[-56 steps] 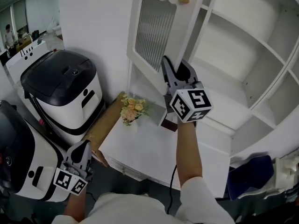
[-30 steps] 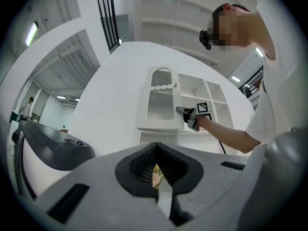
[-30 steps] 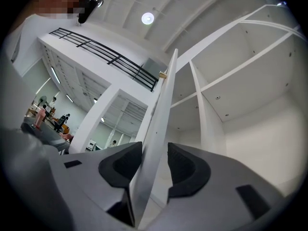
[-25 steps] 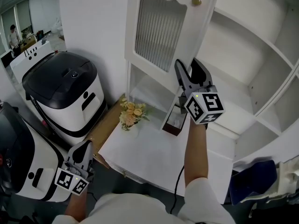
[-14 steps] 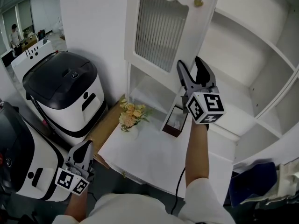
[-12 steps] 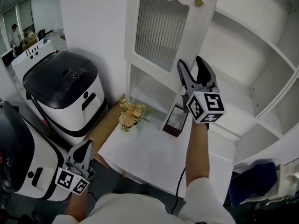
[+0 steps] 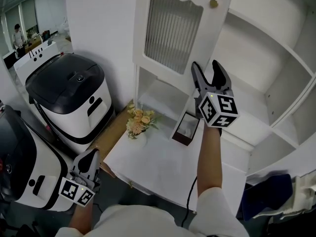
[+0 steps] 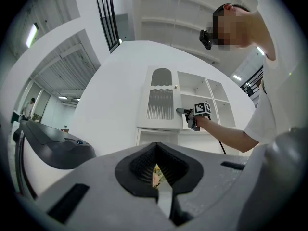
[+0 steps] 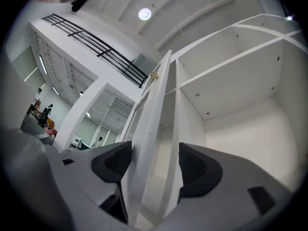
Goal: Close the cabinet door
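Note:
The white cabinet door has a ribbed glass panel and a brass knob. It stands partly ajar in front of the open shelves. My right gripper is raised at the door's free edge, and its jaws are opening. In the right gripper view that door edge runs between the two pads without being squeezed. My left gripper hangs low at the lower left, shut and empty. The left gripper view shows its closed fingers pointing towards the cabinet door far ahead.
On the white counter below the door stand a small vase of flowers and a dark open box. White appliances with black lids stand at the left, close to my left gripper. Cabinet shelves fill the right side.
The door has swung to the right, towards the cabinet, with my right gripper moving along it. That gripper's jaws have spread wider. My left gripper has stayed still.

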A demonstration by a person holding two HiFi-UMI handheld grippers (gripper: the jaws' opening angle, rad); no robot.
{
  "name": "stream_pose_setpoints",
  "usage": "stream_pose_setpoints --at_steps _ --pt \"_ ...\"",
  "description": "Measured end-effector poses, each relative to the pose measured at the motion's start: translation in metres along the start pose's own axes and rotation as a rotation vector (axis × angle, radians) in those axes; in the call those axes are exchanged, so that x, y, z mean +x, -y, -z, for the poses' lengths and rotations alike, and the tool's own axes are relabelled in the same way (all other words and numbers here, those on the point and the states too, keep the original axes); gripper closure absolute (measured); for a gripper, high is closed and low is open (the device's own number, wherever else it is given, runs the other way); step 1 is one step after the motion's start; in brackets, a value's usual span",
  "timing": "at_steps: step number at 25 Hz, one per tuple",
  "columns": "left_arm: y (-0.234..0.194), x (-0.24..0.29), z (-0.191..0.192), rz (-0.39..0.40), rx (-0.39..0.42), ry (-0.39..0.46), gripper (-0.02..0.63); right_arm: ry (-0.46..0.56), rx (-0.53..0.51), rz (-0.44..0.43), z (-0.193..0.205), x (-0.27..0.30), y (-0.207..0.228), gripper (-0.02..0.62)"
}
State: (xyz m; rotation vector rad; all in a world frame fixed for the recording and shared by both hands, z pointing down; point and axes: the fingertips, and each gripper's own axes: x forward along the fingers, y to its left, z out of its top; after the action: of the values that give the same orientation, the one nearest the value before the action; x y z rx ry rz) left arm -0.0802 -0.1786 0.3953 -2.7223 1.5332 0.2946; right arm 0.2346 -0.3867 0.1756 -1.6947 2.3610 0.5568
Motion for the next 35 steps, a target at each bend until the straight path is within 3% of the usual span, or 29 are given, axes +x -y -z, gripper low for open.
stream_pose_setpoints --at_steps 35 --pt "-0.005 -0.016 0.006 -0.025 -0.01 -0.014 0.601 -0.051 0.026 0.052 0.019 0.024 0.028 0.294"
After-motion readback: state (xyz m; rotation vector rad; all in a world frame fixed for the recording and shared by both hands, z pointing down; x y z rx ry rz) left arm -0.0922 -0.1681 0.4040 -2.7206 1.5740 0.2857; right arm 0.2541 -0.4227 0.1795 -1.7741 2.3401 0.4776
